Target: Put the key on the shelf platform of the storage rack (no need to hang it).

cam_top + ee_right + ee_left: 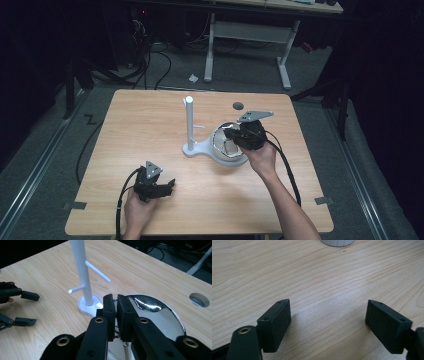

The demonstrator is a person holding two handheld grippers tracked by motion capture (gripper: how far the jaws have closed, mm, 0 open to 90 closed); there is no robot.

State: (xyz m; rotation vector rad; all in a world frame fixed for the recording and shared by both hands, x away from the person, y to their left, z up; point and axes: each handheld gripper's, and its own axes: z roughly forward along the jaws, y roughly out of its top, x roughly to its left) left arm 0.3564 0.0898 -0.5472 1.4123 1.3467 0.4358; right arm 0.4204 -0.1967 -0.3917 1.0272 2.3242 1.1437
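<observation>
A white stand (pixel 190 122) with a tall pole (pixel 81 267) and two short pegs rises mid-table; its base widens into a round dish. A shiny metal cup (pixel 224 145) sits in that dish, its rim (pixel 150 302) bright in the right gripper view. My right gripper (pixel 228 134) reaches in from the right. Its jaws are pressed together at the cup's near-left rim (pixel 116 300), with the thin wall seemingly pinched between them. My left gripper (pixel 172 186) rests low over the table's front left, open, with bare wood between its jaws (pixel 328 315).
A round cable hole (pixel 238 105) lies in the tabletop behind the cup. Part of the white dish (pixel 337 242) lies ahead of the left gripper. A second table (pixel 250 30) and floor cables lie beyond the far edge. Dark floor surrounds the table.
</observation>
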